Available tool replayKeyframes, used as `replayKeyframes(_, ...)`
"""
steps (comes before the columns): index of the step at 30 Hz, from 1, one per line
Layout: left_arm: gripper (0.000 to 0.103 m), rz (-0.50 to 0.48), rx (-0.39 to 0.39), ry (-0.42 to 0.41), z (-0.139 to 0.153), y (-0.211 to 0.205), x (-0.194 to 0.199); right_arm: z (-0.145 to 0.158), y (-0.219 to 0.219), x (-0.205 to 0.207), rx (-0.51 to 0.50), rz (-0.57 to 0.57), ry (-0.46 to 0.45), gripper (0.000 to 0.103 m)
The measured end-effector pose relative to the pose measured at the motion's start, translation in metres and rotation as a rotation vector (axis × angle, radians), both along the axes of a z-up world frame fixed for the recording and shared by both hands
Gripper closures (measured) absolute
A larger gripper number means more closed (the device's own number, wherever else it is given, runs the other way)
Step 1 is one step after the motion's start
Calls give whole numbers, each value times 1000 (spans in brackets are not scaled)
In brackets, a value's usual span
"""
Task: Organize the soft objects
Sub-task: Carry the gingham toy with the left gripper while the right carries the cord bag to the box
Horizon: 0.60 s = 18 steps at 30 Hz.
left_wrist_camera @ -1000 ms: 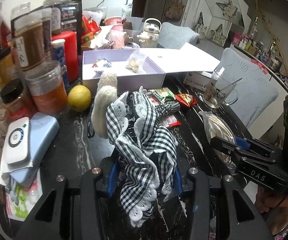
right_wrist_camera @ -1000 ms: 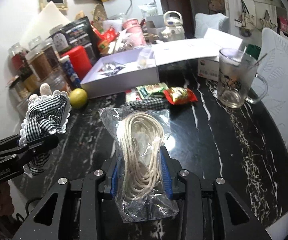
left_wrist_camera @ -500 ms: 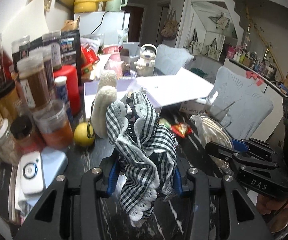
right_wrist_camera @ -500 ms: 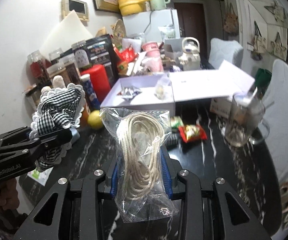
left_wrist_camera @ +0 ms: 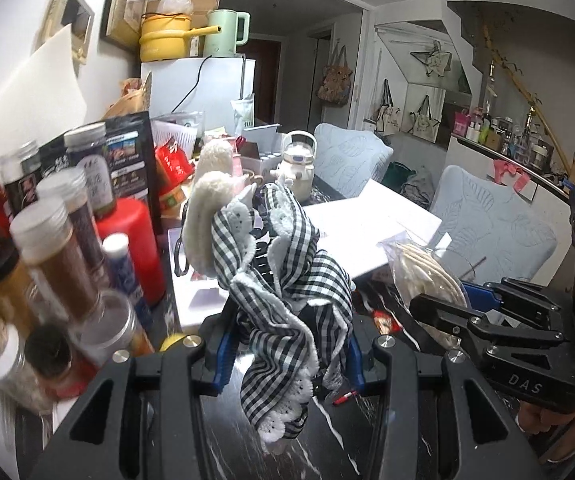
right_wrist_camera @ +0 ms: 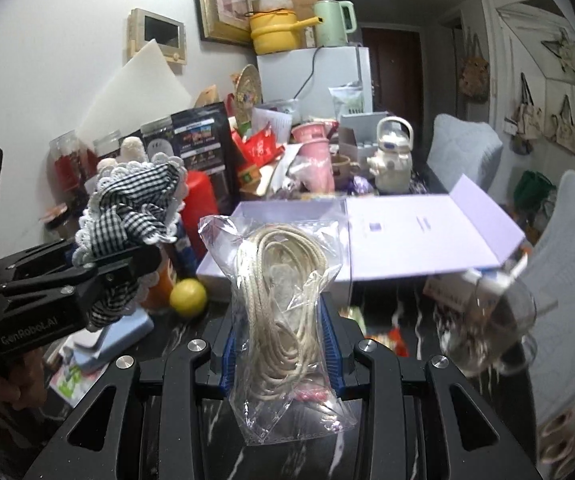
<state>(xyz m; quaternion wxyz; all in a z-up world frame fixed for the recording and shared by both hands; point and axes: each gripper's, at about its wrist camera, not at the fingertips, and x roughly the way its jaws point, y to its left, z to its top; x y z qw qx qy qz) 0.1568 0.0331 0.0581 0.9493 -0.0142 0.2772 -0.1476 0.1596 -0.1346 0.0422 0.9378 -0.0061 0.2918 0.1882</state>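
Note:
My left gripper is shut on a black-and-white checked cloth with lace trim, which carries fluffy white plush ears and hangs above the dark marble table. In the right wrist view the same cloth shows at the left in the left gripper. My right gripper is shut on a clear plastic bag of coiled cream rope, also raised off the table. From the left wrist view that bag and the right gripper appear at the right. An open lilac box lies behind both.
Spice jars and a red canister crowd the left side. A lemon, a glass mug, snack packets and a white teapot stand on the table. Pale blue chairs sit at the right.
Both grippers have risen with their loads and tilted up, so the table has dropped low in view and more of the room and fridge shows. Both grips are unchanged.

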Motion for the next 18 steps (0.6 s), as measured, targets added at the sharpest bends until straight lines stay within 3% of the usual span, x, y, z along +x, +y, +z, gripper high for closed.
replayKeyframes(18,59,34,-12,-73,17,-1,110,22,19,105,-34,23,-73,68)
